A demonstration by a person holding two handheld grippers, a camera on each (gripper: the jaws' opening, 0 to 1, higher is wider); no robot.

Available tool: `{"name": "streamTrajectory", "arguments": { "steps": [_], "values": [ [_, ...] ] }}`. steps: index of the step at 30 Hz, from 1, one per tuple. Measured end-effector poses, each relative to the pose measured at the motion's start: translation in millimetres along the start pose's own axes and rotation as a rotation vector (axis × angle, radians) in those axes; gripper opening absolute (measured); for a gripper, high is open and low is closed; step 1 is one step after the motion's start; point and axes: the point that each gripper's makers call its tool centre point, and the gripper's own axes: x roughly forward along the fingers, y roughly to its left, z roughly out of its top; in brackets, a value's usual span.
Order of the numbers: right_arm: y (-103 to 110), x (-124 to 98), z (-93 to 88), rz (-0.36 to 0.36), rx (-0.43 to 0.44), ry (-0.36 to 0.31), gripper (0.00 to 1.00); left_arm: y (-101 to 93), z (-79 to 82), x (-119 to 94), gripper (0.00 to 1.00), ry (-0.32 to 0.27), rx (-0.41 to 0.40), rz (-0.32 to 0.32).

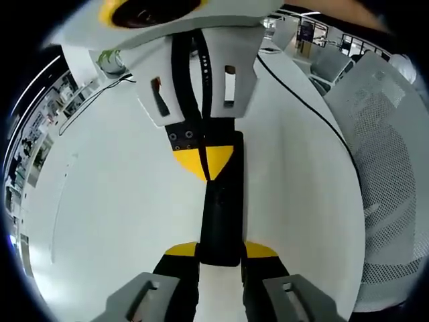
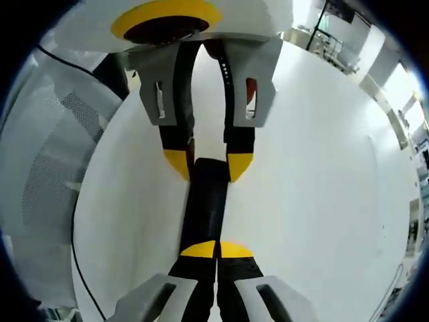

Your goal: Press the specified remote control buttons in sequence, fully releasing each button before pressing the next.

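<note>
Right gripper (image 2: pixel 216 249), jaws pressed together, tips the remote (image 2: pixel 206 201) clamped by the left gripper (image 1: pixel 220 251) at frame centre; a sideways push could slip it free.

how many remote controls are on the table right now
1: a long black remote control on the white table, its near end between the left gripper, its far end under the shut right gripper.
</note>
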Motion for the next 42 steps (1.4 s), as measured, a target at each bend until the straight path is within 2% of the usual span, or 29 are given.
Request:
{"name": "streamTrajectory", "arguments": {
  "steps": [13,14,17,31,42],
  "values": [
    [0.2,-0.8,0.4,-0.011,-0.014,0.004,0.0,0.8,-0.1,0.0,0.22,-0.003,0.001,0.009],
    [-2.6,-1.6,2.3,-0.033,-0.028,-0.006,0.0,0.8,-0.1,0.0,0.22,-0.003,0.002,0.009],
    [-2.9,-10.2,8.7,-0.041,-0.014,-0.041,0.0,1.3,-0.3,0.1,0.22,-0.009,-0.003,0.005],
    [-0.5,-29.3,2.2,-0.063,-0.008,-0.028,0.0,1.2,-0.5,0.2,0.22,-0.001,0.001,0.007],
    [5.4,-26.8,5.1,-0.049,0.001,-0.027,0.0,0.6,-0.4,-0.1,0.22,0.0,0.001,0.005]
  ]
}}
